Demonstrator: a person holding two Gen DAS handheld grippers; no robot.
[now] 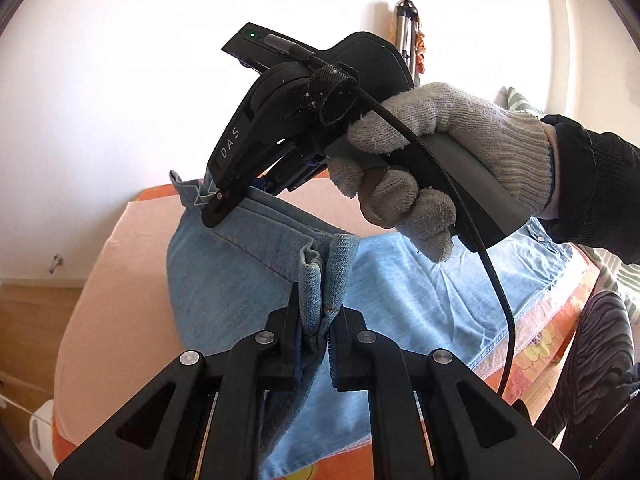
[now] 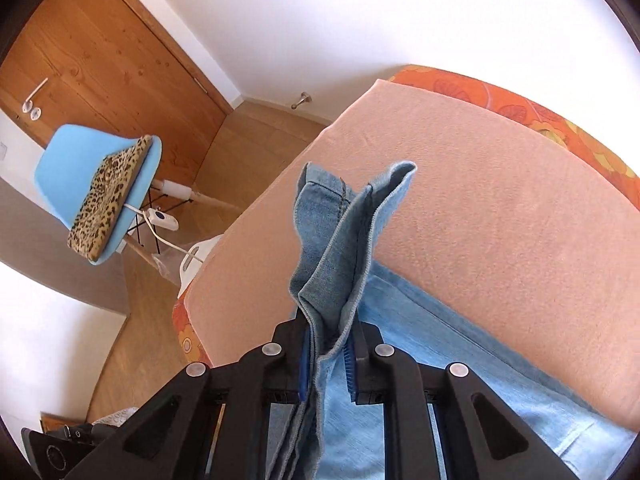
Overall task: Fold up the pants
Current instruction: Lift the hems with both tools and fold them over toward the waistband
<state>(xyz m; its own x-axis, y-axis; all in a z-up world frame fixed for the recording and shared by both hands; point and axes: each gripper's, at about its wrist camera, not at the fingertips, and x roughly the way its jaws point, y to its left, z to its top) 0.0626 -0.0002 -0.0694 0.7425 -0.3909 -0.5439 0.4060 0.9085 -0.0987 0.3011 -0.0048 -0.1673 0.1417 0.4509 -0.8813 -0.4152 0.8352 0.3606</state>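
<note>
The light-blue denim pants (image 1: pixel 248 280) are lifted by their hem above a peach-covered bed (image 2: pixel 500 208), the remainder lying spread on it. The hem is clamped at one corner by the left gripper (image 1: pixel 316 340) and at the other by the right gripper (image 2: pixel 328 344), held by a gloved hand (image 1: pixel 432 168). "DAS" is printed on the right gripper's body.

White walls (image 2: pixel 360 20) are catching bright daylight. A wooden door (image 2: pixel 92 64) is standing closed in the corner, with wood flooring (image 2: pixel 256 136) running from it toward the bed (image 2: pixel 500 200), which is wearing a peach sheet over an orange floral cover (image 2: pixel 520 108). A light blue chair (image 2: pixel 76 168) is sitting near the door, carrying a leopard-print cushion (image 2: pixel 108 196). A white corded controller (image 2: pixel 162 218) is hanging beside it.
</note>
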